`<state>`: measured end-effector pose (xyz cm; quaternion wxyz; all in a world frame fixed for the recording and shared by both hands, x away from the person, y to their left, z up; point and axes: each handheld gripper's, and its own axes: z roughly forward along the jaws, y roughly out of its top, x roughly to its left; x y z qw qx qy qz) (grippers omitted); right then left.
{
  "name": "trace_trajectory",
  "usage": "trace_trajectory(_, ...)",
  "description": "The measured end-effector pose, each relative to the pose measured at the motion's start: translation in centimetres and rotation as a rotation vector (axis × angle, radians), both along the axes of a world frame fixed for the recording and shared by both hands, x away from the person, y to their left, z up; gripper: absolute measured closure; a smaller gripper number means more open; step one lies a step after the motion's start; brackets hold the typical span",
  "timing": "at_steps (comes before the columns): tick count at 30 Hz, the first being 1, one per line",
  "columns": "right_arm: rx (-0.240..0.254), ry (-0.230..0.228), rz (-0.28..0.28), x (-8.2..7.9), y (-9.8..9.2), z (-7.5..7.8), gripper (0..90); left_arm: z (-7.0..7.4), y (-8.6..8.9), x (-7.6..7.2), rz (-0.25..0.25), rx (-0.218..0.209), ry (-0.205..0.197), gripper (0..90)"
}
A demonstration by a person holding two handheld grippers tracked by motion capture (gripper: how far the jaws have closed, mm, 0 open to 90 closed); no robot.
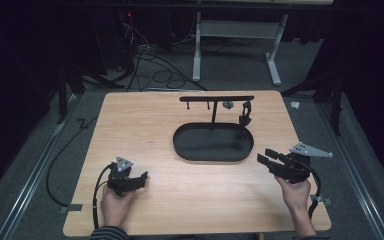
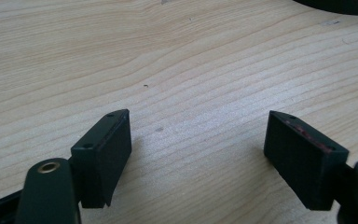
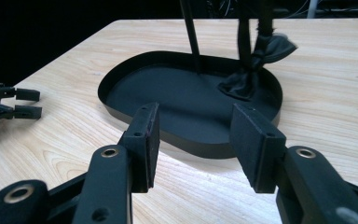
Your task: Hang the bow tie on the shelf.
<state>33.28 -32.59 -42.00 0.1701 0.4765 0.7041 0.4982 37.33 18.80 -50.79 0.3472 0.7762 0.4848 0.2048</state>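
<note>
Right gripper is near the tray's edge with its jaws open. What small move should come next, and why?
Probably ease the right gripper forward over the black tray toward the dark cloth strap hanging from the stand. Its jaws stand open and empty, pointed that way, short of it; the left gripper rests apart.

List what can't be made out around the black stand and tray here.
- Dark item hanging on the stand: too small in the high view; its top cut off in the right gripper view.
- Grey piece on the crossbar: too small.
- Tray: cut off, left gripper view.
</note>
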Motion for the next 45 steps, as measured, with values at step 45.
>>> trace_trajectory(45, -0.022, 0.063, 0.057, 1.8, 3.4, -2.9, 54.3, 0.0, 0.0, 0.0, 0.001, -0.001, -0.001, 23.5)
